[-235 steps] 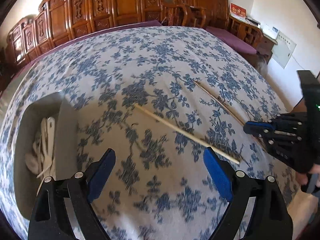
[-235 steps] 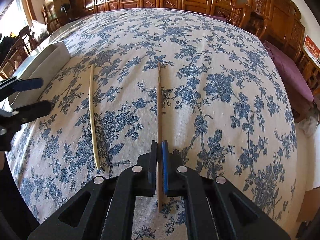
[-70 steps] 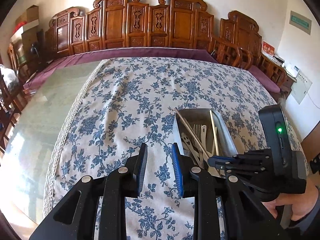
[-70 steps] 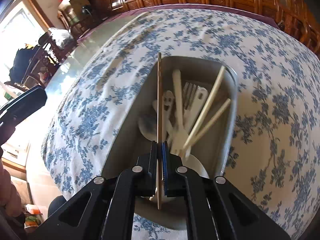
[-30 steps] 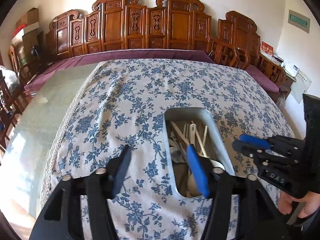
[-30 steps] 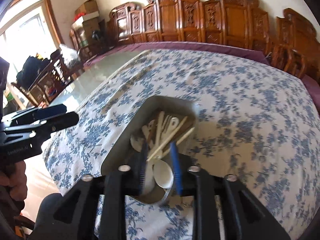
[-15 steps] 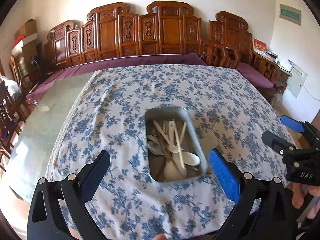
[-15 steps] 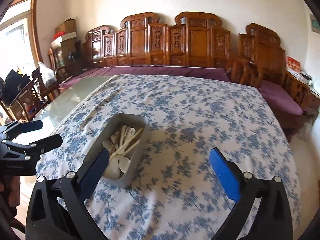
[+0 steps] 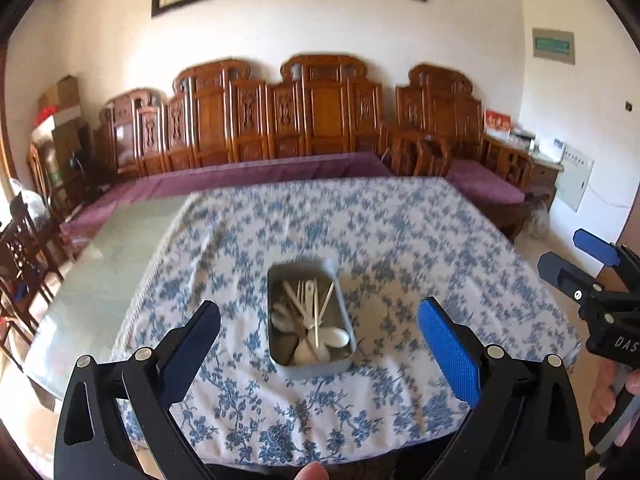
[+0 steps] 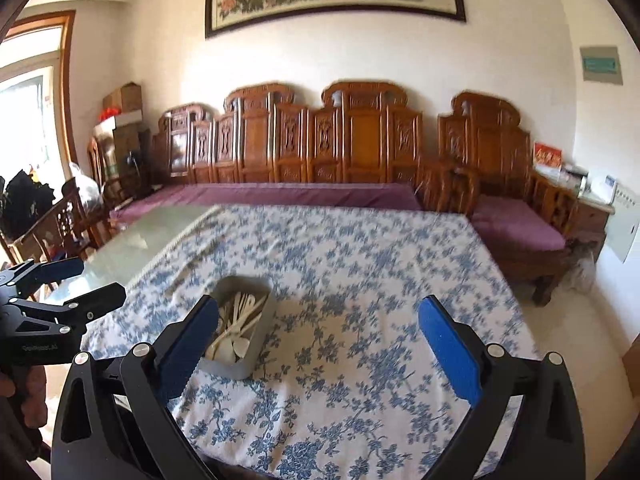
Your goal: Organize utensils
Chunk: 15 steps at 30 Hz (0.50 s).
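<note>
Both grippers — left (image 9: 318, 346), right (image 10: 318, 344) — fingers wide, empty; metal tray (image 9: 280, 356) holds chopsticks (image 9: 322, 314), spoons (image 9: 334, 337).

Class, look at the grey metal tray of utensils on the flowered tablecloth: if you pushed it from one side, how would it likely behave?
The shallow grey metal tray sits flat and low, so it would probably slide, not tip. The blue-flowered tablecloth beneath might bunch or drag with it. The loose pale spoons and chopsticks lie crossed inside and would likely rattle and shift.

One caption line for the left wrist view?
Open left gripper above tray holding utensils.
</note>
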Tool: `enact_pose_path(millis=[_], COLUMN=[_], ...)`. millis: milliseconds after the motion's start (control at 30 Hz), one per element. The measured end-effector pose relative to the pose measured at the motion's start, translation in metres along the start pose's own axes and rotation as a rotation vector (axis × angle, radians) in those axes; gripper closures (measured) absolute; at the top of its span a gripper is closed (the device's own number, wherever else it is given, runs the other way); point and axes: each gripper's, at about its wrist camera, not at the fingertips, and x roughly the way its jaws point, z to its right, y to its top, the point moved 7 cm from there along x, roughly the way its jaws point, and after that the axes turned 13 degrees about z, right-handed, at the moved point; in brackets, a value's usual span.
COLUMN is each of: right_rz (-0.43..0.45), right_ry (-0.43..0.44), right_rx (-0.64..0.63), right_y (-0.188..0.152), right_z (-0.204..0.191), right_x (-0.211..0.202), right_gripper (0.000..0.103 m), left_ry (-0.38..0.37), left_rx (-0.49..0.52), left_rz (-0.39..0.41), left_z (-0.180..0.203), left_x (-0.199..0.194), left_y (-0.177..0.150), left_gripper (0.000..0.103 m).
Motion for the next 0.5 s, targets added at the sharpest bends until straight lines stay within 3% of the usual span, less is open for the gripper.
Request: enact_pose_path(millis=[233, 500], right_rz=[0.095, 0.149], right_ry=[-0.021, -0.029], right_rx=[0.0, 0.01], right_y=[0.033, 0.047], right_z=[0.0, 0.002], right_x=[-0.042, -0.067], right_gripper=[0.002, 0.002], left_ry=[0.04, 0.065], left_rx=[0.008, -0.001], left_rz=[0.105, 0.154], left_z=[0.005, 0.003], left_x=[-0.048, -0.075], left_y=[0.034, 0.047], left_gripper=[0.008, 0.008])
